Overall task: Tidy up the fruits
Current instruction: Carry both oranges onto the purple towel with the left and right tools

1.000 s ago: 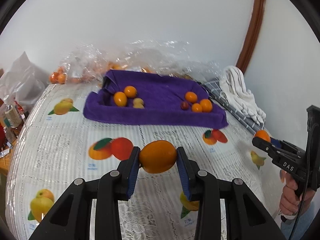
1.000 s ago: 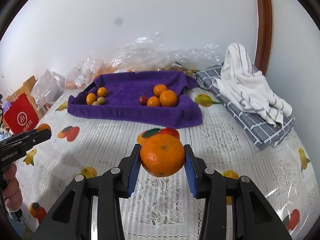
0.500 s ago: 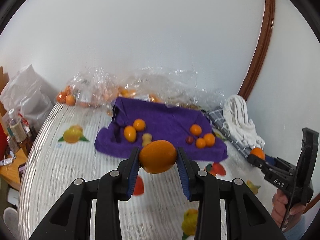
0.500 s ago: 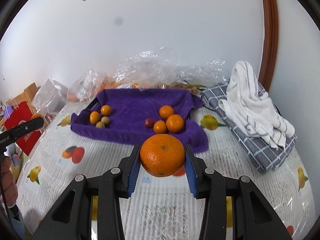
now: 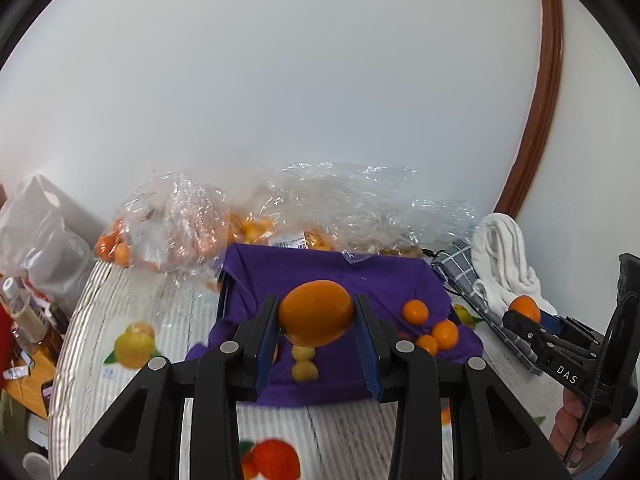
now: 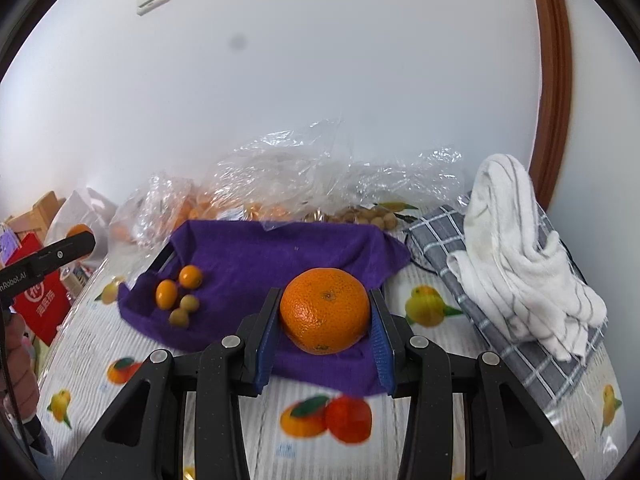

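Observation:
My left gripper point(image 5: 316, 322) is shut on a smooth orange fruit point(image 5: 316, 312) and holds it in the air before the purple towel point(image 5: 320, 272). My right gripper point(image 6: 325, 318) is shut on a large mandarin point(image 6: 325, 310) above the near edge of the purple towel point(image 6: 260, 256). Small oranges point(image 5: 430, 322) lie at the towel's right, and kumquats and small yellow fruits point(image 6: 180, 292) at its left. The right gripper also shows in the left wrist view point(image 5: 524, 314), and the left gripper shows in the right wrist view point(image 6: 76, 240).
Clear plastic bags of fruit point(image 6: 280, 192) lie behind the towel against the white wall. A white striped towel point(image 6: 520, 256) on a grey checked cloth point(image 6: 532, 364) lies at the right. A red bag point(image 6: 40, 300) and white bags stand at the table's left edge.
Both grippers have moved forward and up toward the purple towel, each still holding its fruit. The towel now looks closer in both views.

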`<act>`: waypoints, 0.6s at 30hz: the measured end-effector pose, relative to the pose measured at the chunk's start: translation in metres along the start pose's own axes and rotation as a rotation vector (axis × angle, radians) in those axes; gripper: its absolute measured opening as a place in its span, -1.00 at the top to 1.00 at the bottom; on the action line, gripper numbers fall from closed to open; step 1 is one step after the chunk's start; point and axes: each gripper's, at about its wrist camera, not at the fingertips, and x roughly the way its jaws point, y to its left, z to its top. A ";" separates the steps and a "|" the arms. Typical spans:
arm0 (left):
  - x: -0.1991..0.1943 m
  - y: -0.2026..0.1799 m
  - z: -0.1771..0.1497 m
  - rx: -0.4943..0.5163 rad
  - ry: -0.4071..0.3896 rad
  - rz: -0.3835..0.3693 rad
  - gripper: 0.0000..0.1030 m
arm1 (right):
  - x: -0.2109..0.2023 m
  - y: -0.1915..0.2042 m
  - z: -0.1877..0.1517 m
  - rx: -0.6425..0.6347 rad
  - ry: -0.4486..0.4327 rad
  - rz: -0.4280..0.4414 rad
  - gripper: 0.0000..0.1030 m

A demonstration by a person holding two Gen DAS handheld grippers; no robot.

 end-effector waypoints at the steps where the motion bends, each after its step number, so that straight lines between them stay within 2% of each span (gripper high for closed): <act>1: 0.008 0.001 0.003 -0.004 0.006 -0.001 0.33 | 0.007 0.000 0.003 0.003 0.002 0.000 0.20; 10: 0.070 0.018 0.020 -0.050 0.045 0.004 0.33 | 0.062 0.004 0.030 -0.005 0.018 -0.001 0.20; 18: 0.100 0.028 0.009 -0.010 0.087 0.057 0.33 | 0.101 0.013 0.024 -0.015 0.047 0.009 0.20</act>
